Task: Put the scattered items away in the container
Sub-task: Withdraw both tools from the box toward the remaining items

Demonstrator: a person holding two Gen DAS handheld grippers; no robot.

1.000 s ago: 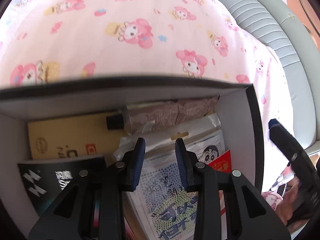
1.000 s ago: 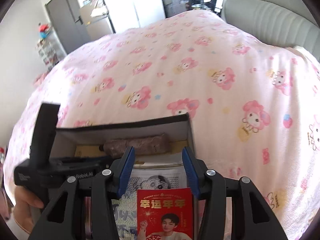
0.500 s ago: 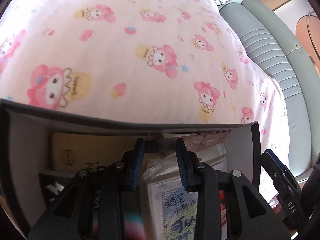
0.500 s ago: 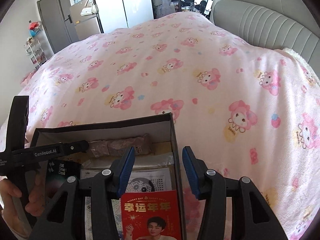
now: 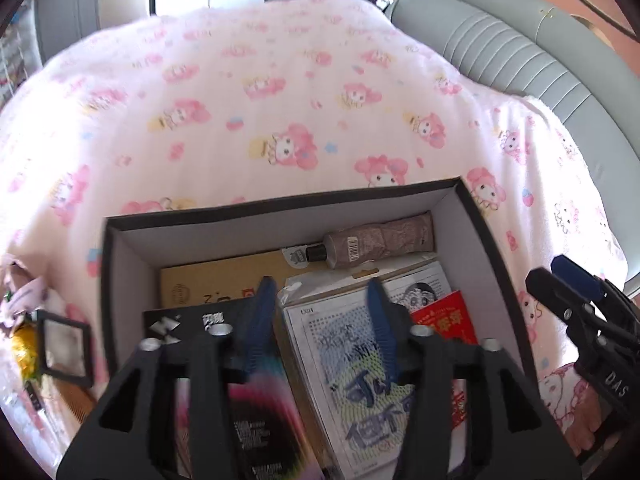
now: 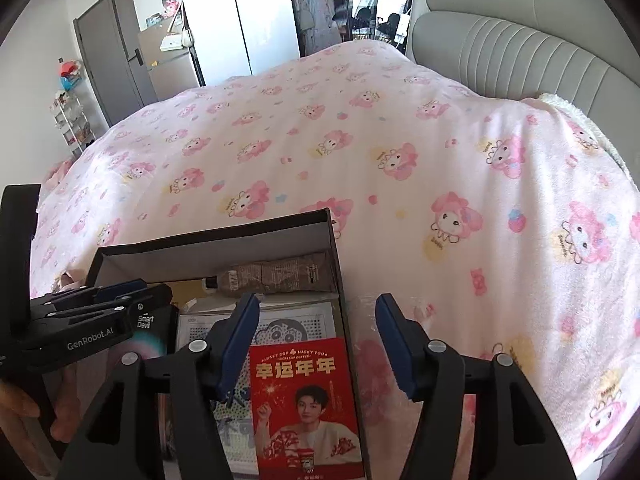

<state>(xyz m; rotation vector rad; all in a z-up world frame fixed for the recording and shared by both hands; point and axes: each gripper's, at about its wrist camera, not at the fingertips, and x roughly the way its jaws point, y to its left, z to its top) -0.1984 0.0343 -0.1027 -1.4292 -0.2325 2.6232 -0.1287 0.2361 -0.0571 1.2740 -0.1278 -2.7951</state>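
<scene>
Both tongs [image 5: 320, 312] [image 6: 316, 340] now higher, opening, empty, above packed box [image 5: 280, 220].

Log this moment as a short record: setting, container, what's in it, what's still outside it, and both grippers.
setting: bed with pink cartoon-print blanket, grey headboard behind
container: dark open box on the blanket
contents: brown tube along far wall; tan flat box; black packet; printed bead sheet; red card at the right wall
outside: small black-framed item and a gold object, left of the box
left gripper: jaws opening, nothing gripped
right gripper: jaws opening, nothing gripped, above the red card
</scene>
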